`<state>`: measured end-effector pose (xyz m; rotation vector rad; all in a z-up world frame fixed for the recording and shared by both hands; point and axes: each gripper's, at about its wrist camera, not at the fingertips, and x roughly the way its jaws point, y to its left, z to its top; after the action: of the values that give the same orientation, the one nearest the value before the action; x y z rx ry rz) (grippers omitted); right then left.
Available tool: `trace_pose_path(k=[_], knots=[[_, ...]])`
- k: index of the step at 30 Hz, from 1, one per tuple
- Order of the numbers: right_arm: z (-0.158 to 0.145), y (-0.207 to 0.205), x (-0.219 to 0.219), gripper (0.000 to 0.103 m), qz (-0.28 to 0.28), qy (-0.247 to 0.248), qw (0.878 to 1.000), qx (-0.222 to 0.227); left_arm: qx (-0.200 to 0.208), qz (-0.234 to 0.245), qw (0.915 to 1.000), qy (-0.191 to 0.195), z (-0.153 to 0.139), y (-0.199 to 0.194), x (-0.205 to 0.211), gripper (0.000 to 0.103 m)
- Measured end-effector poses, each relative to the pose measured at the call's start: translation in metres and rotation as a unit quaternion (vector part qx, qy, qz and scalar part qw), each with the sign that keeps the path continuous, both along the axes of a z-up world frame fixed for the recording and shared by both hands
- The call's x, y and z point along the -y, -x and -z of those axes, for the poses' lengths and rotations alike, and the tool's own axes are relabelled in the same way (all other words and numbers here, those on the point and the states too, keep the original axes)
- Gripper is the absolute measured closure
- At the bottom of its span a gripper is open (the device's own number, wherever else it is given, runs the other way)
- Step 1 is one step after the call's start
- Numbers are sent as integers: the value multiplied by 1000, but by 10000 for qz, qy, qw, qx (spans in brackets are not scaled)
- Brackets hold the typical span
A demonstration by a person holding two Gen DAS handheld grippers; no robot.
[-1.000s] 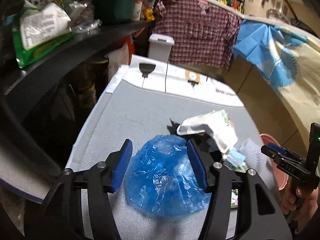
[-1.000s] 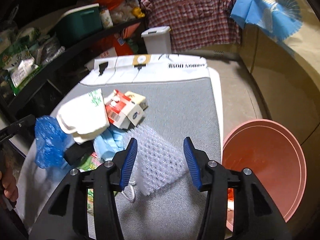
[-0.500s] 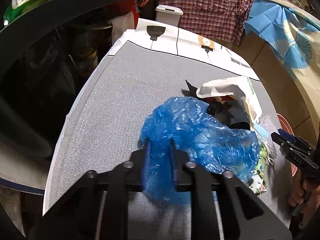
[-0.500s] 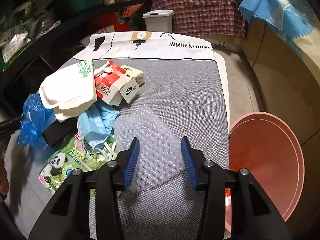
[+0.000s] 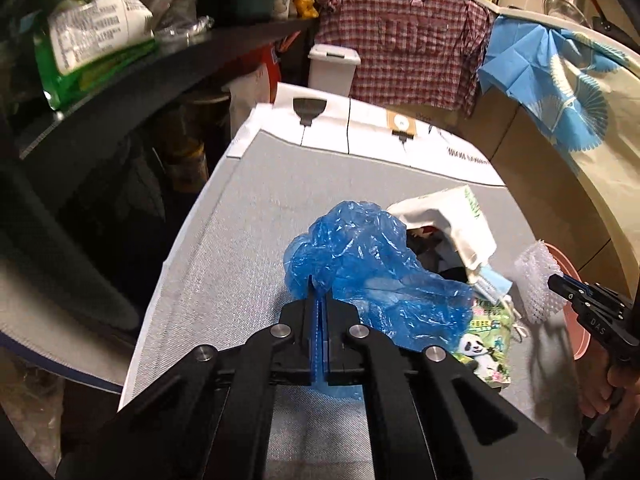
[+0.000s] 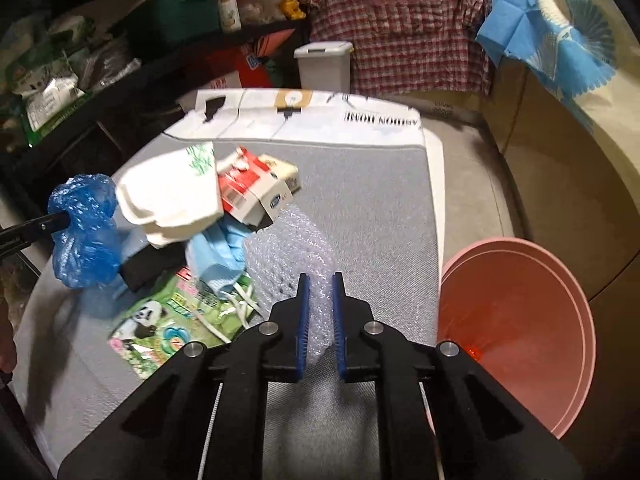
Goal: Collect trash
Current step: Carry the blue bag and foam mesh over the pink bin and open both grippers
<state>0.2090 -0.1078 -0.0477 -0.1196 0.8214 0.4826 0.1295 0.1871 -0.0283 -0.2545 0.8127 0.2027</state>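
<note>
Grey woven mat [image 6: 372, 208] covering the bench, white border at its far end printed with black lamp shapes and mirrored lettering, the last word reading as "HOME", the rest too blurred. Dark shelving [image 5: 168, 64] running along the left side, carrying a green-and-white packet [image 5: 92, 40] with small print too fine to read and a green lidded tub [image 6: 176, 12]. Red checked shirt [image 6: 400, 28] and blue fan-patterned cloth [image 6: 552, 28] hanging behind, white pedal bin [image 6: 323, 65] standing below them. Pink basin [image 6: 516, 328] sitting low off the right edge of the bench.

Lying heaped mid-bench: white paper bag [image 6: 168, 196] with green leaf print, red-and-white carton [image 6: 248, 192] showing a barcode and a blue oval logo, light blue face mask [image 6: 216, 256], green panda-printed wrapper [image 6: 160, 320].

Left gripper [image 5: 319, 300] pinching blue plastic bag [image 5: 368, 272], jaws closed tight on a fold, bag raised off the mat beside the heap. Right gripper [image 6: 318, 312] clamping bubble wrap [image 6: 292, 256], jaws narrow with the sheet squeezed between them, just left of the basin.
</note>
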Motion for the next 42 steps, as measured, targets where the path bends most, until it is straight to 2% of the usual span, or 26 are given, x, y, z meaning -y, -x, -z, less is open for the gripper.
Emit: trace_pose_path(k=[13,28,42], knots=[[-41,31,22,92,276,-376,9979,449,498,53,9986,-187,-38,30,18,102],[-75,65,53,92,585,-673,9936,692,812,165,9962,-253,-60,57,38,102],[-127,88,96,92,793,-681,9887,1076,924,450,9946,-140,-75,70,74,102]])
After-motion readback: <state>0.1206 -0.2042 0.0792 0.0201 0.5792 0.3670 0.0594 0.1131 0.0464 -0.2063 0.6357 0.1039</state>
